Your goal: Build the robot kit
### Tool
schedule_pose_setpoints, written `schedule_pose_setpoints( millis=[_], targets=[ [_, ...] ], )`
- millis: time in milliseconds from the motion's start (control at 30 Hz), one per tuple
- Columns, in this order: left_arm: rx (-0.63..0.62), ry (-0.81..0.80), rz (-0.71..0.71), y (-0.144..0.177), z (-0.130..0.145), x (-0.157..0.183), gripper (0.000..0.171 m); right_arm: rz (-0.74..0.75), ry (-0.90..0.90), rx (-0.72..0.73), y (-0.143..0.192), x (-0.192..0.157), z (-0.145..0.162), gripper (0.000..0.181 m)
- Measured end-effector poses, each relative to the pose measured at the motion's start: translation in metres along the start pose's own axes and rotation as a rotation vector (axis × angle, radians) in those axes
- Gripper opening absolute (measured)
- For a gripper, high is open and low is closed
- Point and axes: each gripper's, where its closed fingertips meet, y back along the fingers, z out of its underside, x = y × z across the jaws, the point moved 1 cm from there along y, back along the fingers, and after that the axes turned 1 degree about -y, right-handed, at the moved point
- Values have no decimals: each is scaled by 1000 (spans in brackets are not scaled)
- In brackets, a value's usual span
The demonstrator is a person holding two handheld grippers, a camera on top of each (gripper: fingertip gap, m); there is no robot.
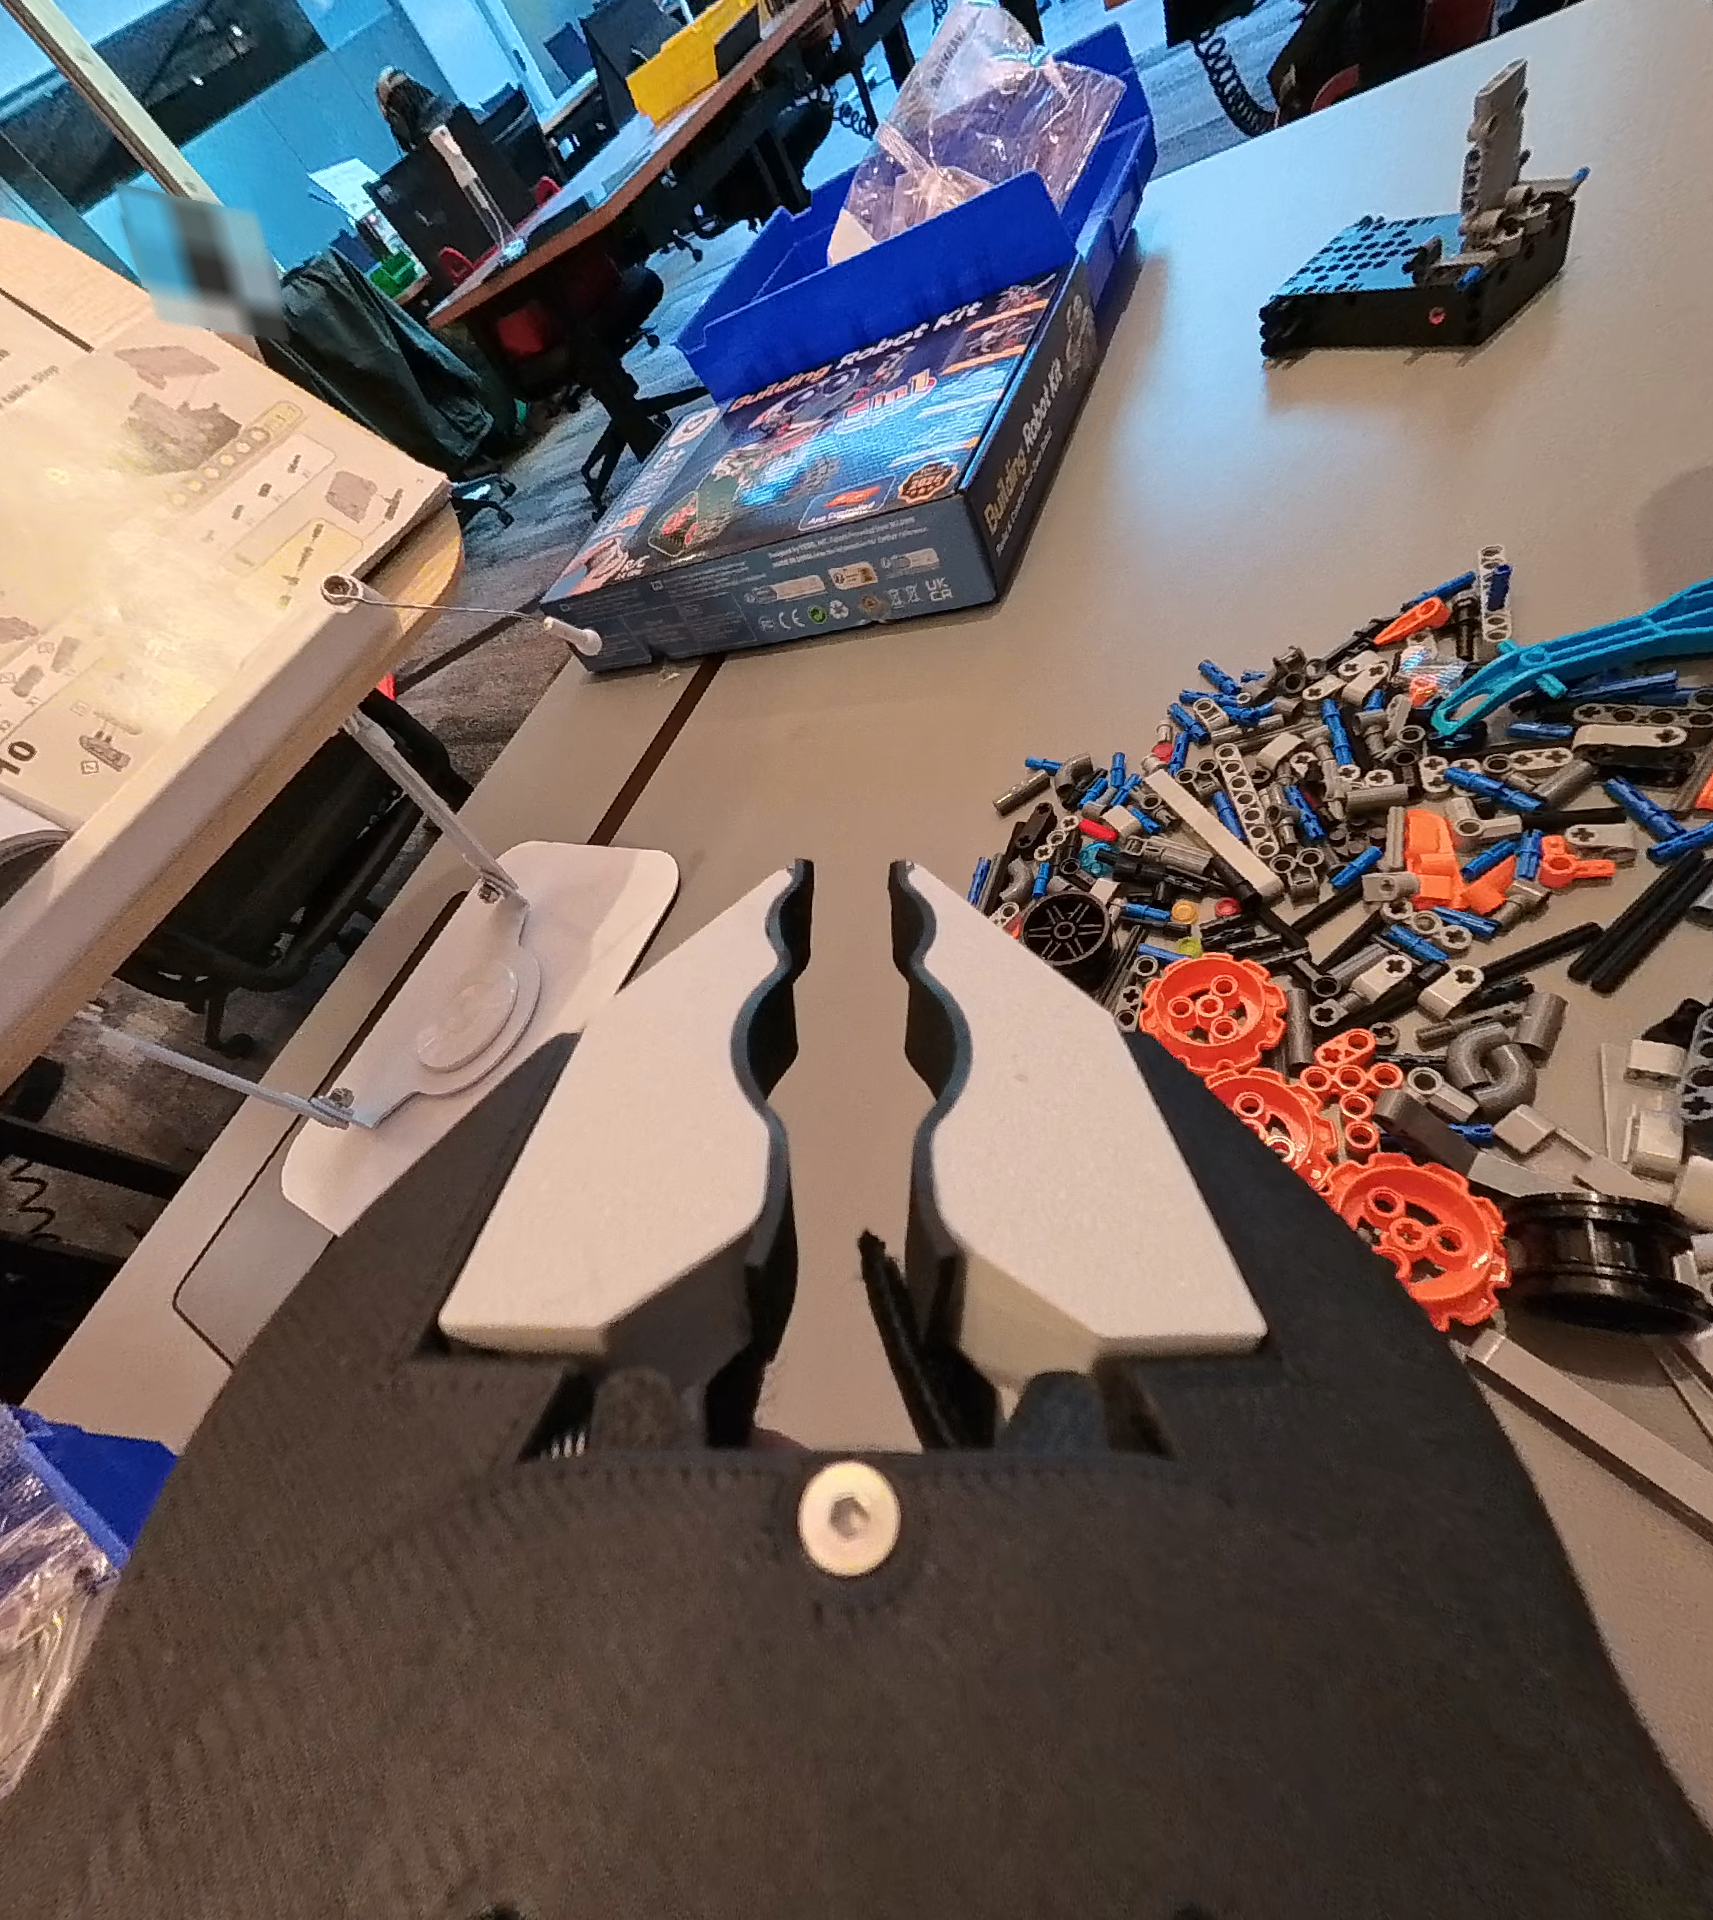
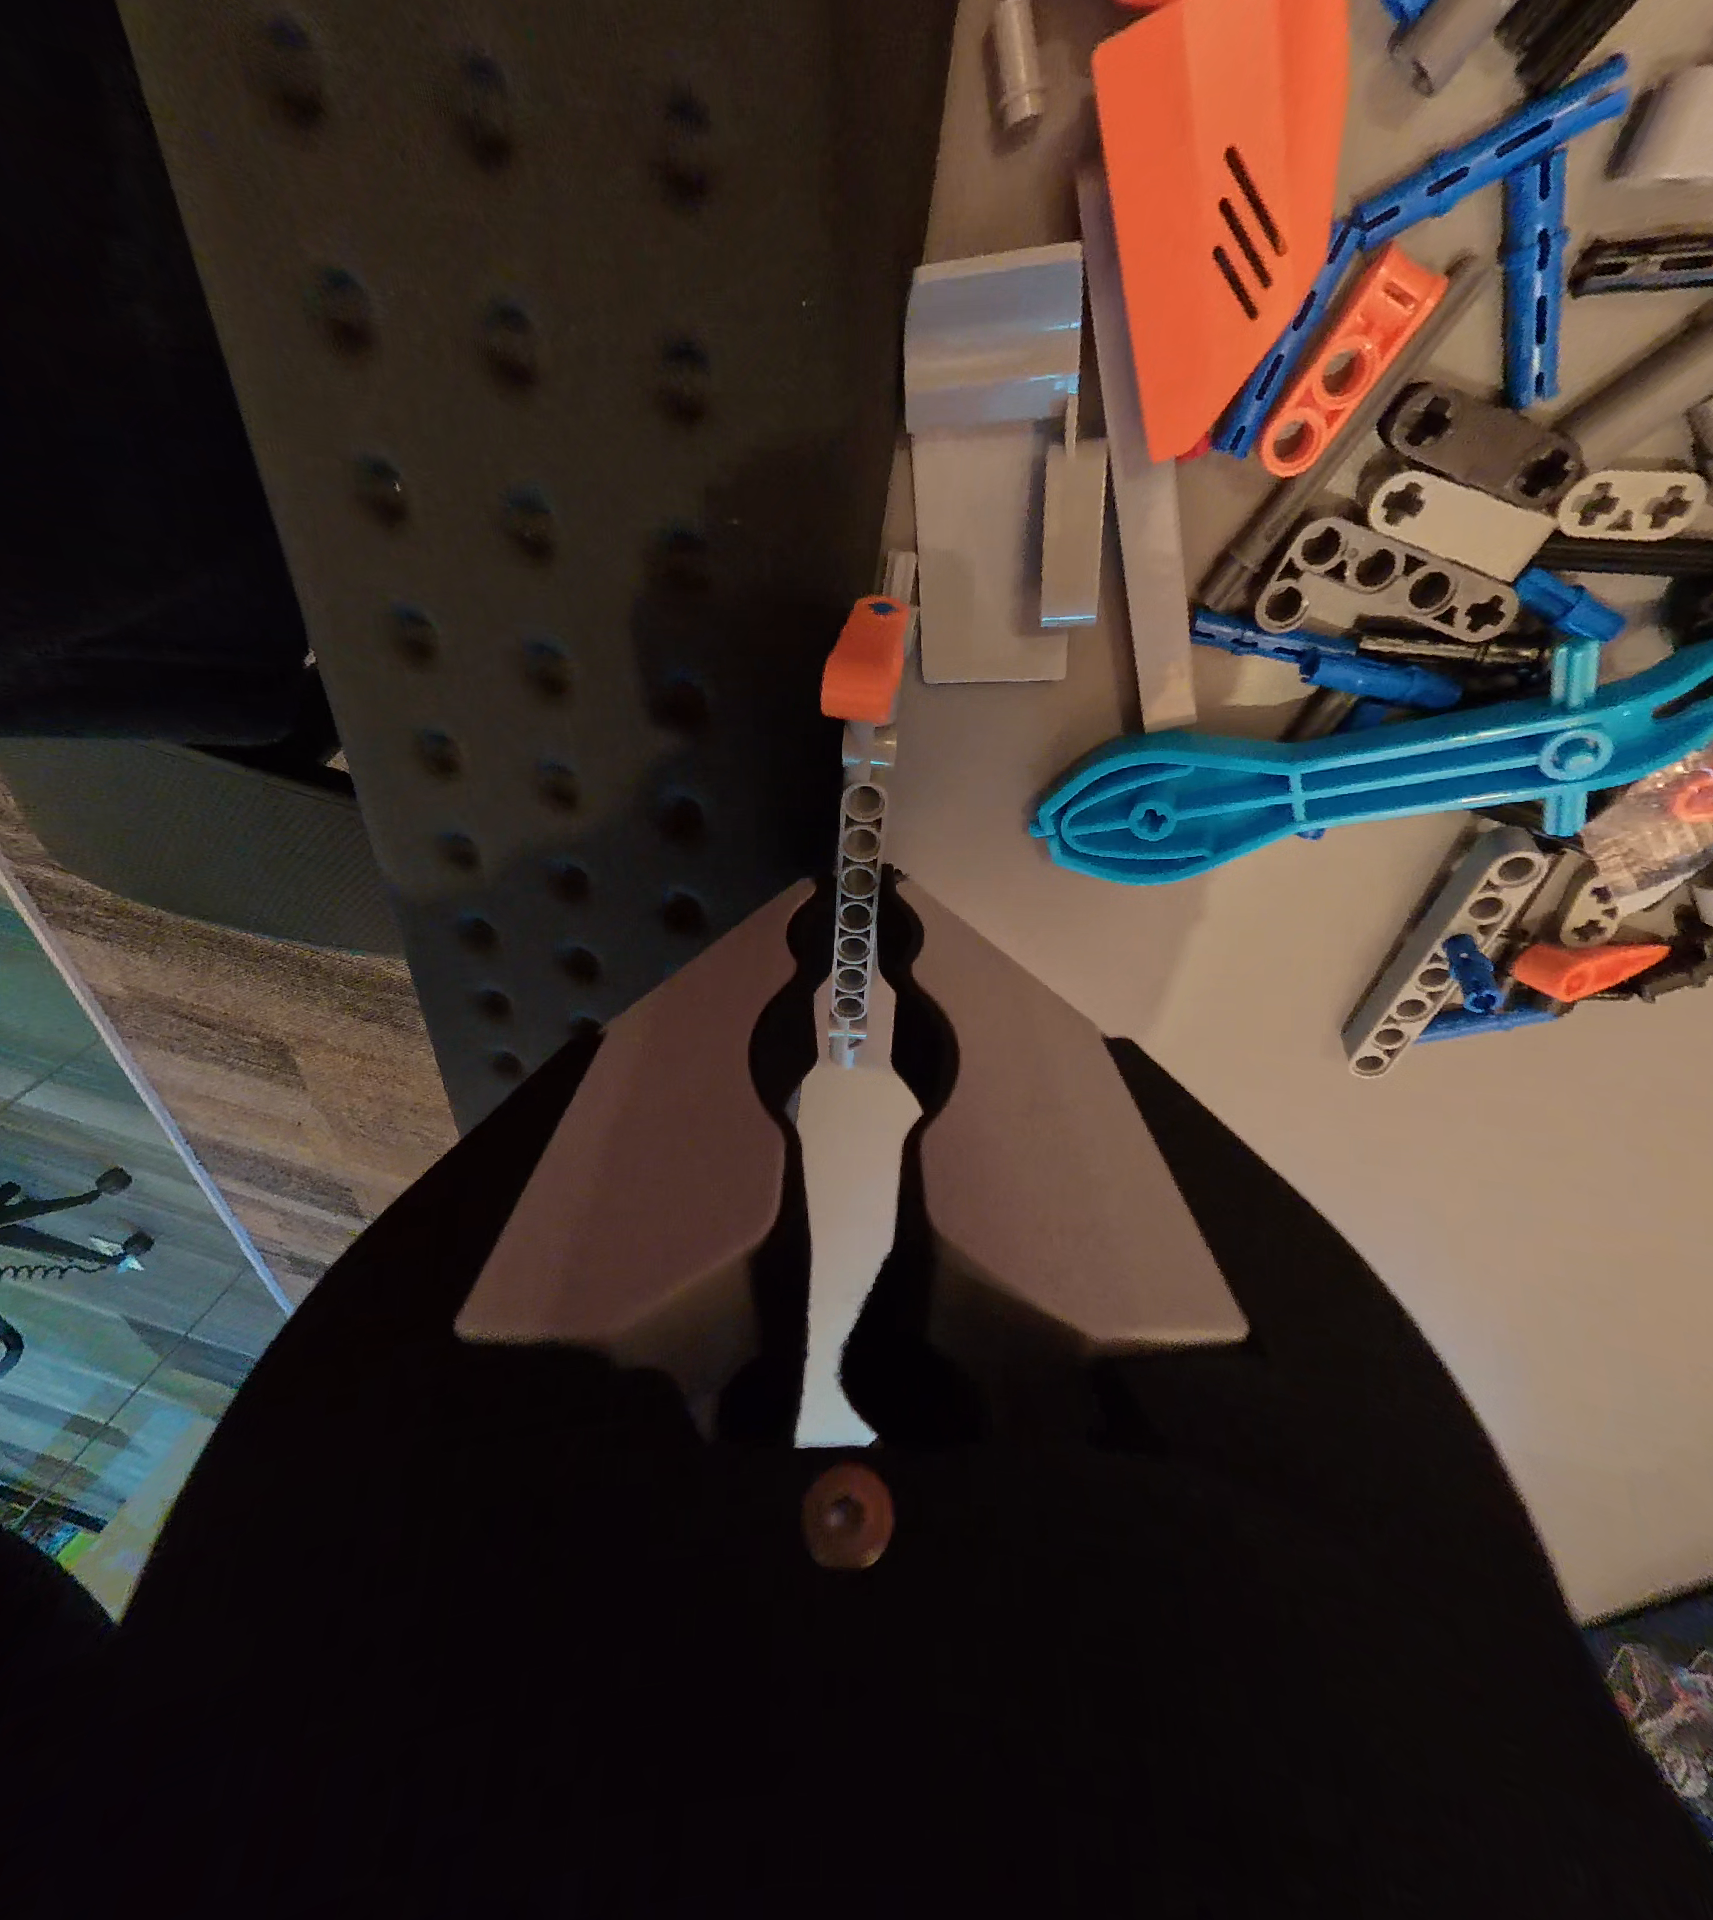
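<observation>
Pinching a grey holed beam (image 2: 854, 914) by its near end, right gripper (image 2: 857, 883) has jaws clamped so the orange cap (image 2: 867, 660) pokes out past the tips | left gripper (image 1: 850, 873) jaws parted, nothing between, hovering over bare worktop (image 1: 831, 727) | parts pile (image 1: 1403, 883) just right of those jaws, kit box (image 1: 831, 499) farther ahead, so loose bits sit within easy reach

Grey beam's (image 2: 857, 914) lower end — hidden between right gripper's (image 2: 857, 883) fingers (image 2: 696, 1091)
</observation>
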Motion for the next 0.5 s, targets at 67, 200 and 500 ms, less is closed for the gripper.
schedule_pose_setpoints(
  millis=[67, 200, 500],
  targets=[
    [-2, -2, 2, 0, 0, 1, 12, -3, 5, 3, 0, 0, -1, 5],
    [-5, -5, 3, -1, 1, 1, 12, 37, -37, -5, 2, 9, -2, 5],
    [-1, -12, -1, 0, 0, 1, 12, 67, -33, 8, 14, 10, 0, 5]
  ],
)
